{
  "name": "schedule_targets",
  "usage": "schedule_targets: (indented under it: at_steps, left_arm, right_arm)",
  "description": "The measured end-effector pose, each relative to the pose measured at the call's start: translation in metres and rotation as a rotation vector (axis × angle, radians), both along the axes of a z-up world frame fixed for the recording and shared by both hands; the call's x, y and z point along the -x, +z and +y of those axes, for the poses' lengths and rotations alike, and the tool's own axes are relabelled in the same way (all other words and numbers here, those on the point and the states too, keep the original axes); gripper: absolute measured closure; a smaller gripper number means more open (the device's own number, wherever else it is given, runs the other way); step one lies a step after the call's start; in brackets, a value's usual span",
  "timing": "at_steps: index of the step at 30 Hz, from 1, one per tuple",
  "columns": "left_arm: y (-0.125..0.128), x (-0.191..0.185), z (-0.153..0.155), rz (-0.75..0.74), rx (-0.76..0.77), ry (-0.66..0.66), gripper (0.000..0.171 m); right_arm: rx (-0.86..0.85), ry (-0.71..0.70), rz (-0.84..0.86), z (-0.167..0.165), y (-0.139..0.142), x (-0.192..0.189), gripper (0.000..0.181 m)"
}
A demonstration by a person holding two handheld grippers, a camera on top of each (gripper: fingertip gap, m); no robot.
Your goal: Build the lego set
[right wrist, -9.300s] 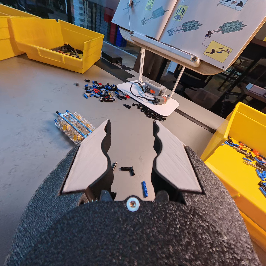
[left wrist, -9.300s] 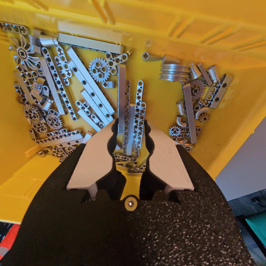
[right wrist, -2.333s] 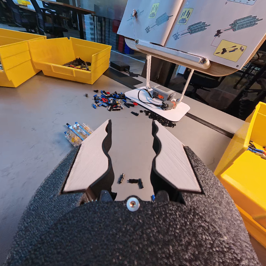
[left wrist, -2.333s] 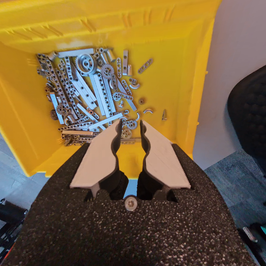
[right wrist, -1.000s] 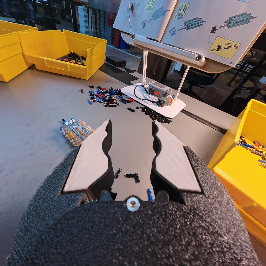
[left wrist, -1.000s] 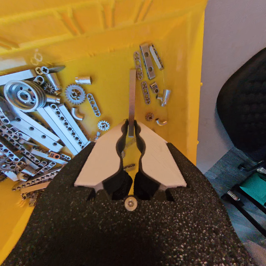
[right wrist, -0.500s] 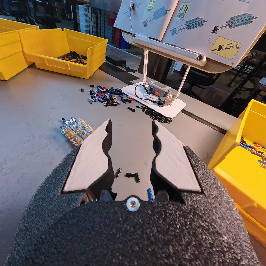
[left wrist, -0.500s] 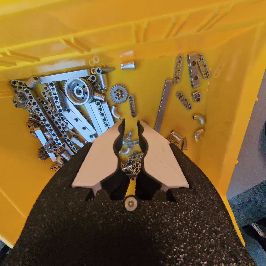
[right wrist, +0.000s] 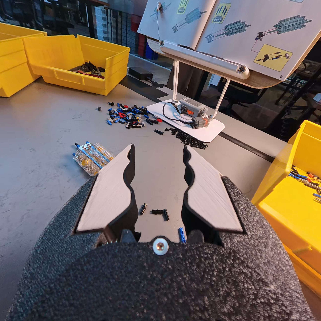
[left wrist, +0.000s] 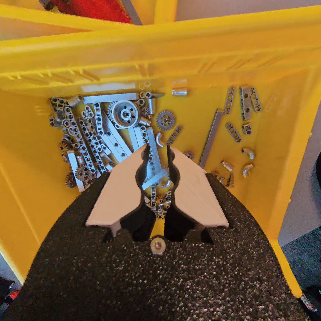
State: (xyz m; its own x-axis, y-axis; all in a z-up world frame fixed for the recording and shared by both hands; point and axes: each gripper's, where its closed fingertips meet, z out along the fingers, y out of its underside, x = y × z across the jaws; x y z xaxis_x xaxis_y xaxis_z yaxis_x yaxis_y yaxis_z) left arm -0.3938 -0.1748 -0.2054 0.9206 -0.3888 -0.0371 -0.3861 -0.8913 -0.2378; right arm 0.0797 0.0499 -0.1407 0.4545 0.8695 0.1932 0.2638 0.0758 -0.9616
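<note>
Both hand-held grippers point(left wrist: 156, 147) point(right wrist: 157, 148) empty, parted.

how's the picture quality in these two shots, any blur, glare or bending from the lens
Left wrist view: yellow bin rim smeared by motion blur, its straight walls bowed by the wide lens; grey beams fairly sharp. Right wrist view: sharper, warm light on the grey table, a bright sheen on the book stand's metal bar.

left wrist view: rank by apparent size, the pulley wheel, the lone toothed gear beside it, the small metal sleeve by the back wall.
1. pulley wheel, clearly largest.
2. toothed gear, noticeably smaller across.
3. metal sleeve, a little smaller than the gear; it lies farther back, so that gap is unsure.
</note>
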Motion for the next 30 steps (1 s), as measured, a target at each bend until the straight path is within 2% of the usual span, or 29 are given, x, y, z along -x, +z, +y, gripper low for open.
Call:
schedule_targets:
  at_steps: [4, 7, 9, 10, 13, 16, 19, 23, 27, 30]
  left_arm:
    - [-0.017, 0.017, -0.005, 0.077, 0.048, 0.032, 0.147]
    - [-0.023, 0.016, -0.006, 0.097, 0.059, 0.005, 0.159]
    - [-0.022, 0.006, -0.007, 0.053, 0.071, -0.009, 0.163]
    - [-0.021, 0.002, -0.007, 0.038, 0.071, -0.022, 0.171]
    - [-0.018, -0.009, -0.007, -0.016, 0.055, -0.036, 0.171]
    - [-0.003, -0.014, 0.000, -0.092, -0.019, -0.005, 0.168]
    - [0.009, 0.002, -0.004, -0.063, -0.042, 0.044, 0.160]
    - [0.004, 0.019, -0.038, -0.009, 0.123, 0.078, 0.150]
    - [-0.008, 0.028, -0.073, 0.103, 0.308, 0.033, 0.149]
    - [-0.021, 0.024, -0.081, 0.138, 0.380, -0.025, 0.149]
  right_arm:
    - [-0.005, 0.000, 0.001, 0.000, 0.000, 0.000, 0.127]
    - [-0.005, 0.000, 0.003, -0.001, 0.001, 0.000, 0.127]
    - [-0.004, 0.000, 0.004, -0.001, 0.001, 0.000, 0.127]
    - [-0.002, 0.001, 0.003, -0.001, 0.001, 0.000, 0.127]
    - [-0.003, 0.002, 0.001, -0.001, 0.000, 0.000, 0.127]
    - [-0.003, 0.003, 0.004, -0.001, 0.000, 0.000, 0.127]
    - [0.003, 0.006, 0.003, -0.001, 0.000, 0.000, 0.127]
    - [-0.003, 0.010, -0.002, -0.001, 0.000, 0.002, 0.127]
    - [-0.007, 0.009, -0.003, -0.002, 0.000, 0.003, 0.128]
    - [-0.005, 0.009, -0.001, -0.001, 0.000, 0.003, 0.128]
